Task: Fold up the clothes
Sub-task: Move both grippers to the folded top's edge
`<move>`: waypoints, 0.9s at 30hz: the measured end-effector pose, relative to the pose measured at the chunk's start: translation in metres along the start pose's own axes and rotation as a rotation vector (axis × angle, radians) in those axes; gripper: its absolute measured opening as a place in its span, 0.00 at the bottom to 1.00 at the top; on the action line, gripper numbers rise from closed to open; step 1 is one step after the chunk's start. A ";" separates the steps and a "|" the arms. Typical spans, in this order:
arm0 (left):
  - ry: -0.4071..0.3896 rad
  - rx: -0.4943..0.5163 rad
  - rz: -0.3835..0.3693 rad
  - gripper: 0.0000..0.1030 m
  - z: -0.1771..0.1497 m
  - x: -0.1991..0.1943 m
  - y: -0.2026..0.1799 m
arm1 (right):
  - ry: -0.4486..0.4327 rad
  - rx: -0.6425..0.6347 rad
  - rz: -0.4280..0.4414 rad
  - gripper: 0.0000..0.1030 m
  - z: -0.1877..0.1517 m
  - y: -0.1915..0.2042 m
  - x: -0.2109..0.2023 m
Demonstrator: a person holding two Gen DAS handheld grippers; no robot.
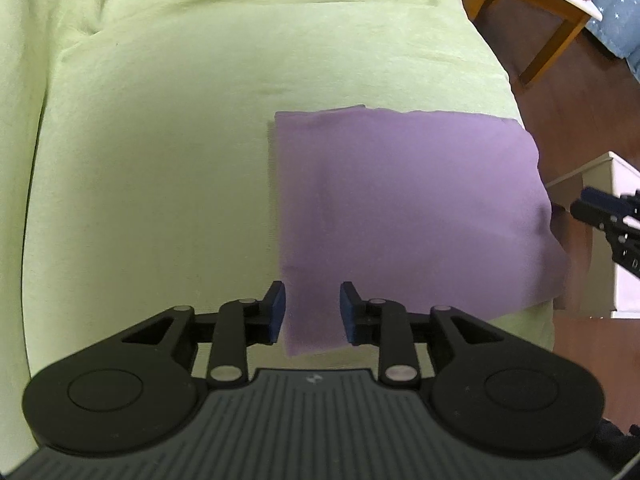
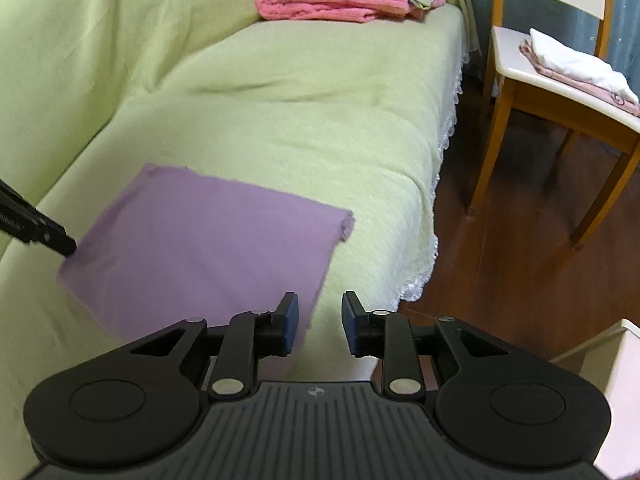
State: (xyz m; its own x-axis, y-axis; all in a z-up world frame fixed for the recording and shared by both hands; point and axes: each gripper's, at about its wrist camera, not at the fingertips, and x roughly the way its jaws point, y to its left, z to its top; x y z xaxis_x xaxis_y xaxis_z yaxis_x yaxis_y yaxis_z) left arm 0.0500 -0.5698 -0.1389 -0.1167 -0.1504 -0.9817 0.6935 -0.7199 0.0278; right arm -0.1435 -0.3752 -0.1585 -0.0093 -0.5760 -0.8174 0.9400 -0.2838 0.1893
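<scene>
Left wrist: left gripper (image 1: 312, 312) partly open, holding nothing; folded purple cloth (image 1: 400, 208) ahead and rightward on green sofa cover (image 1: 160, 160), near corner between the jaws, contact unclear. Right wrist: right gripper (image 2: 318, 324) likewise empty; cloth ahead-left, long axis slanting, near edge hidden
</scene>
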 end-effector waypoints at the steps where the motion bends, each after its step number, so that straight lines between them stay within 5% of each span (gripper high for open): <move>1: 0.002 0.004 0.001 0.25 0.000 0.001 0.000 | 0.000 -0.002 0.003 0.28 0.002 0.001 0.001; 7: -0.022 0.003 -0.037 0.26 0.006 0.002 0.011 | 0.017 -0.001 0.006 0.30 0.005 -0.004 0.011; 12: -0.144 -0.072 -0.188 0.33 0.026 0.009 0.056 | 0.031 0.026 0.006 0.33 0.007 -0.013 0.021; 20: -0.108 -0.238 -0.450 0.34 0.047 0.064 0.111 | 0.023 0.105 0.018 0.36 0.016 -0.030 0.039; 27: -0.207 -0.328 -0.662 0.34 0.031 0.089 0.136 | 0.005 0.185 0.035 0.36 0.024 -0.048 0.047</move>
State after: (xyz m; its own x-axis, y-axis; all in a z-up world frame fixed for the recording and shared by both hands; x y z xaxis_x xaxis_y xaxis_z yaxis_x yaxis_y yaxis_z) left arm 0.1117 -0.7025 -0.2170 -0.6895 0.0951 -0.7180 0.6044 -0.4707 -0.6428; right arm -0.1970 -0.4074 -0.1930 0.0243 -0.5843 -0.8112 0.8612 -0.3998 0.3138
